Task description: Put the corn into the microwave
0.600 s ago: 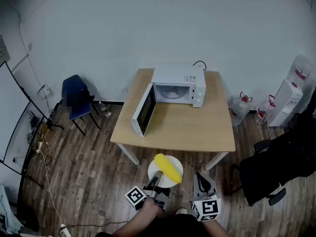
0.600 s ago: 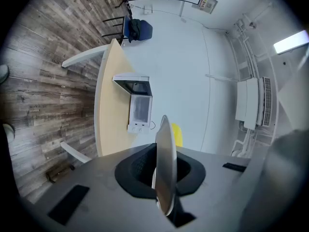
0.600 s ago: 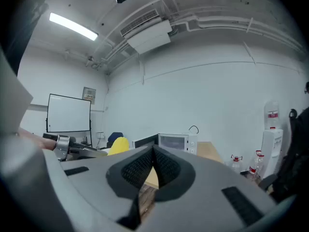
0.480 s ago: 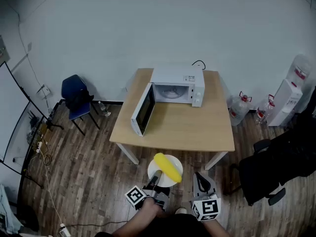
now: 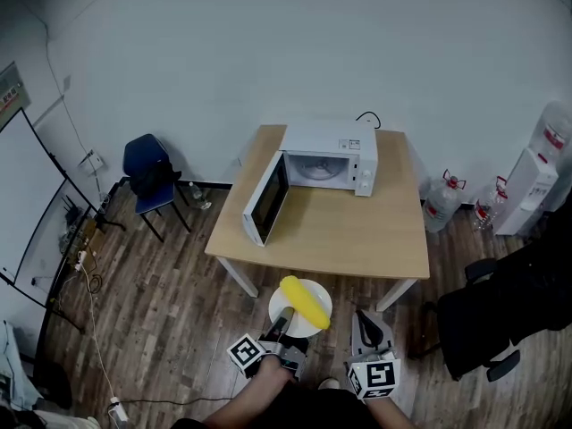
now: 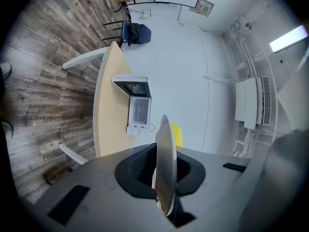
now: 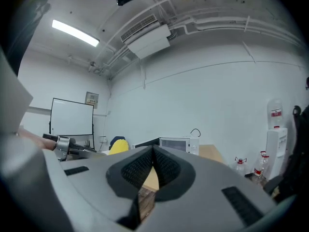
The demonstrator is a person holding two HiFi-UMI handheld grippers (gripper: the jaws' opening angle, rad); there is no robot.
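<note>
A yellow corn cob [image 5: 304, 301] lies on a white plate [image 5: 284, 309] held level in front of me. My left gripper [image 5: 284, 322] is shut on the plate's near rim. In the left gripper view the plate [image 6: 164, 168] shows edge-on between the pads, with the corn [image 6: 177, 134] behind it. The white microwave [image 5: 331, 155] stands at the back of the wooden table [image 5: 340, 235], its door [image 5: 266, 200] swung open to the left. My right gripper [image 5: 365, 324] hangs beside the plate, shut on nothing. In its view I see the corn [image 7: 118, 146] and the microwave [image 7: 176, 144].
A blue chair [image 5: 150, 172] stands left of the table. Water bottles [image 5: 444, 199] and a white dispenser [image 5: 532, 186] are at the right wall. A black office chair [image 5: 500, 307] sits near the table's right front corner. A whiteboard [image 5: 27, 195] and floor cables are far left.
The head view has shifted a little, so the table and microwave sit slightly lower and further right. Both grippers and the plate with the corn keep their places.
</note>
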